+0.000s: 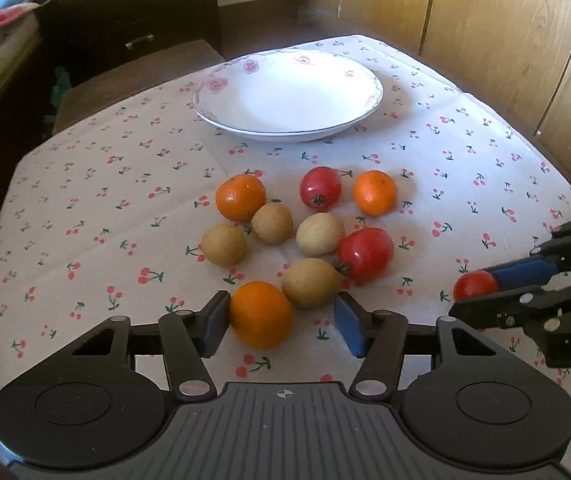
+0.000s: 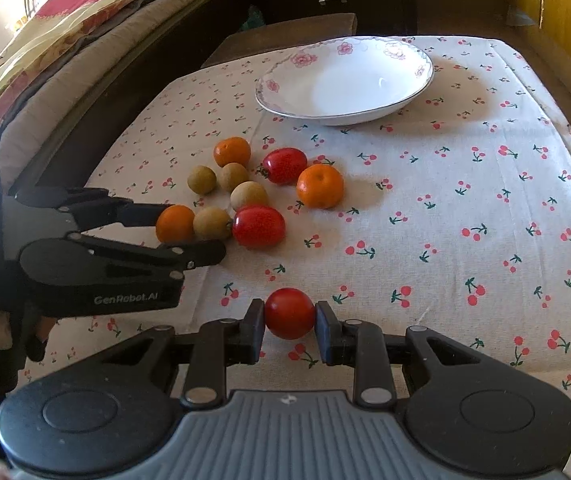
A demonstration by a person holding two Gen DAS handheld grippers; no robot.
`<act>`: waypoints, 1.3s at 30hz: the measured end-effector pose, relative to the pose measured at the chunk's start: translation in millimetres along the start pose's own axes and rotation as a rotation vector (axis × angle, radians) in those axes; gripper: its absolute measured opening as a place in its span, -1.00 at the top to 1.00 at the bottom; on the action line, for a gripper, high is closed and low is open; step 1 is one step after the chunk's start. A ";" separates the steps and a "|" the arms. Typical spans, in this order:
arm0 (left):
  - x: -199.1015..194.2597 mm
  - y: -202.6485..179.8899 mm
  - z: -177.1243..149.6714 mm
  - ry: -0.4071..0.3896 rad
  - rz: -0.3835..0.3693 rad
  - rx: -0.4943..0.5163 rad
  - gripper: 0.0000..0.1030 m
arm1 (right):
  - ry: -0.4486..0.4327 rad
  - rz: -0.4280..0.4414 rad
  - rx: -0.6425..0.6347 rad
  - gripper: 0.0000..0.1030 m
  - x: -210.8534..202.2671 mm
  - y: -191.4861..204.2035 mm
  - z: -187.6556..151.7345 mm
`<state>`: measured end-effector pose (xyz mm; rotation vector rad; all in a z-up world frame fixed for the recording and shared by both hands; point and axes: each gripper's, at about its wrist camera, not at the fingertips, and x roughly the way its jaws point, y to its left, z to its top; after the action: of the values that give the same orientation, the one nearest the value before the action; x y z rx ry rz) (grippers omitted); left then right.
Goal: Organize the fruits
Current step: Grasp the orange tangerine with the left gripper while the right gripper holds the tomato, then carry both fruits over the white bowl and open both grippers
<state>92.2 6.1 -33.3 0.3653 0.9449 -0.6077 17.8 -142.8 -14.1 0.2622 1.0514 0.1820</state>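
Three oranges, two larger red tomatoes and several round brown fruits lie clustered on the cherry-print cloth. My left gripper [image 1: 283, 314] is open around the nearest orange [image 1: 260, 314]; its left pad touches the fruit and the right pad stands apart. In the right wrist view the left gripper [image 2: 191, 229] brackets that orange [image 2: 175, 223]. My right gripper [image 2: 290, 316] is shut on a small red tomato [image 2: 289, 313], low over the cloth. The right gripper [image 1: 475, 294] and its tomato [image 1: 475, 285] also show at the right edge of the left wrist view. A white flowered plate [image 1: 213, 84] [image 2: 269, 88] sits behind the fruit, with nothing on it.
Wooden panels [image 1: 485, 20] stand behind the table on the right. A dark drawer cabinet [image 1: 133, 12] and a brown stool [image 1: 133, 76] are beyond the left edge. A bed with blankets [image 2: 65, 40] runs along the left. A brown fruit [image 1: 309, 282] touches the nearest orange.
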 end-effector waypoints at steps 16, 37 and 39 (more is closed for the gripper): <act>-7.3 6.0 -1.4 0.017 0.028 -0.146 0.19 | -0.020 -0.010 -0.010 0.45 -3.7 1.6 0.6; -42.4 -11.8 5.8 -0.031 0.088 -0.281 0.21 | -0.122 -0.047 -0.023 0.45 -44.7 3.8 14.5; -52.4 -16.5 10.2 -0.044 0.094 -0.283 0.21 | -0.137 -0.045 -0.016 0.45 -51.4 2.9 20.4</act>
<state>65.3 4.6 15.7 0.1415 0.9507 -0.3876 10.6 -156.6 39.0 0.2329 0.9189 0.1305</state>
